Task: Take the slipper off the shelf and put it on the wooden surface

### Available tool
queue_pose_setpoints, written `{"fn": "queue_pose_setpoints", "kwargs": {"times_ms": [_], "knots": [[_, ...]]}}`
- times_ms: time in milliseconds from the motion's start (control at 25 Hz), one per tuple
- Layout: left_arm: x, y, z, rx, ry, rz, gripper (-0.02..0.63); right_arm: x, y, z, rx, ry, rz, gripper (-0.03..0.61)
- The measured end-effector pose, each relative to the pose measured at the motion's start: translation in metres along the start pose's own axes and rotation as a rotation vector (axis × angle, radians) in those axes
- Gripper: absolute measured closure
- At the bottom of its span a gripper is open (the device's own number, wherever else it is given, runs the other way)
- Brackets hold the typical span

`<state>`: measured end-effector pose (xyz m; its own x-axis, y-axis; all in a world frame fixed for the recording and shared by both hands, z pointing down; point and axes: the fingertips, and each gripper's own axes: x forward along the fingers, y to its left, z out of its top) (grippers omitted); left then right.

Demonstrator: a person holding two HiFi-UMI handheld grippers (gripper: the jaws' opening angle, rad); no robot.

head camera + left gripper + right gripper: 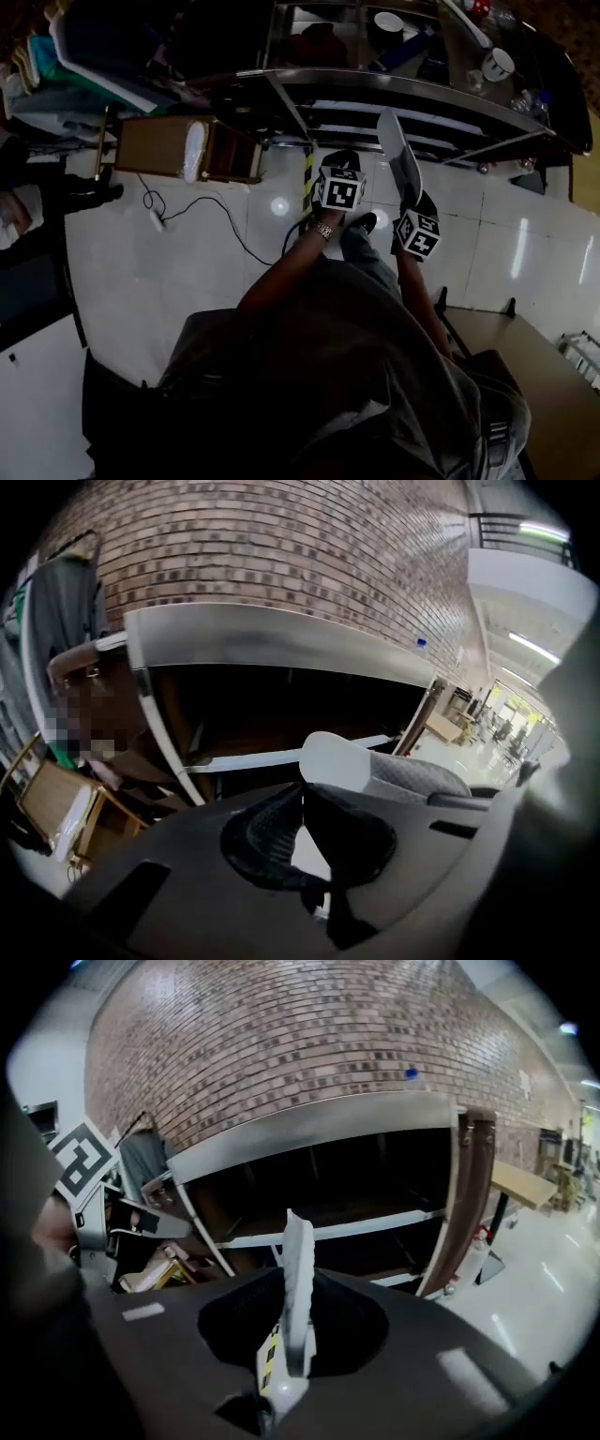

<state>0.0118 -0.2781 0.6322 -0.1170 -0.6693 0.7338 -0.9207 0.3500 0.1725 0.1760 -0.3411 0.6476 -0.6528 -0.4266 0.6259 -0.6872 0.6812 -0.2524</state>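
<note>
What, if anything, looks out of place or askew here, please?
Only the slipper: it sticks up on edge, clamped in the right gripper above the floor, not lying flat. Nothing looks spilled or damaged.

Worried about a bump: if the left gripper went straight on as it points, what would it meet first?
Probably the slipper, held by the right gripper, close beyond the left gripper's tips; otherwise the shelf. Depth is unclear.
</note>
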Motion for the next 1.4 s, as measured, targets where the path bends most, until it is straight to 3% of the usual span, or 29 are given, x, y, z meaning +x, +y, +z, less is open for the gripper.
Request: {"fn": "queue_pose_setpoints", "kwargs": {"times_ms": [240, 600, 800, 960, 1280, 1400], "knots": [[-0.080, 0.111, -0.042, -0.106, -0.078, 0.087, 0.606, 0.018, 0.163, -0.025, -0.158, 0.046, 0.184, 0.509], [-0.244, 0.310, -0.187, -0.330, -0.092, 0.292, 0.606, 0.015, 0.452, -0.111, -0.333, 0.112, 0.468, 0.509], [-0.323, 0.391, -0.232, -0.482, -0.160, 0.413, 0.606, 0.009, 0.585, -0.147, -0.491, 0.181, 0.631, 0.509], [-0.359, 0.437, -0.256, -0.574, -0.185, 0.496, 0.606, 0.017, 0.647, -0.160, -0.561, 0.207, 0.708, 0.509], [-0.378, 0.489, -0.246, -0.571, -0.170, 0.550, 0.606, 0.067, 0.673, -0.164, -0.498, 0.244, 0.699, 0.509], [-0.384, 0.503, -0.259, -0.569, -0.151, 0.554, 0.606, 0.080, 0.684, -0.187, -0.474, 0.298, 0.686, 0.509]]}}
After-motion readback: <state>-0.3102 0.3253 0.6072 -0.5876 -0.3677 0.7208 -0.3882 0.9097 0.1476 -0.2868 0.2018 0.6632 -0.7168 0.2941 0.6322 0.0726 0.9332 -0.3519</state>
